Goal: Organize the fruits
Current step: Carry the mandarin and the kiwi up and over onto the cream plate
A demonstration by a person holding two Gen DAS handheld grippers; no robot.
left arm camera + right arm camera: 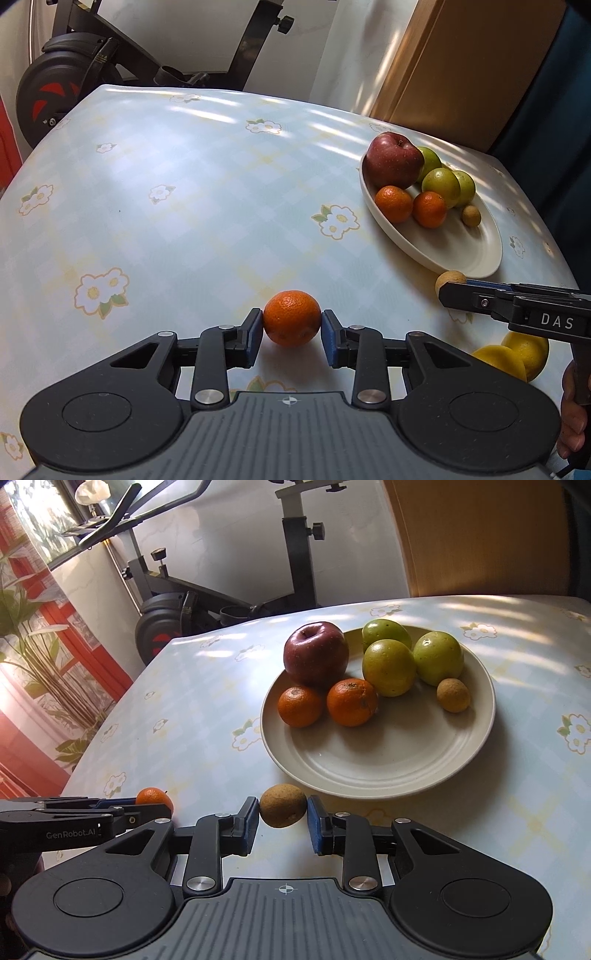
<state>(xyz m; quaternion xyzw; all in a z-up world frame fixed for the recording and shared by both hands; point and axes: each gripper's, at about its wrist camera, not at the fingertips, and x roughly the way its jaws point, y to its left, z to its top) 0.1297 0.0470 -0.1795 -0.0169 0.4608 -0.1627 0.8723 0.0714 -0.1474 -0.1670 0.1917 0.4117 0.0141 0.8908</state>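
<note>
My left gripper (291, 324) is shut on an orange mandarin (292, 318), both blue pads touching its sides, low over the table. My right gripper (283, 811) is shut on a small brown fruit (283, 811) just in front of the plate (373, 775); the fruit also shows in the left wrist view (448, 278). The beige plate holds a red apple (316, 653), two mandarins (300, 706), three green fruits (388, 666) and a small brown fruit (453, 695). Two yellow lemons (513, 356) lie on the table beneath my right gripper.
The table has a pale blue floral cloth (166, 221). An exercise bike (192, 605) stands behind the far edge. A wooden chair back (480, 535) rises behind the plate. The plate's front half (369, 753) is bare.
</note>
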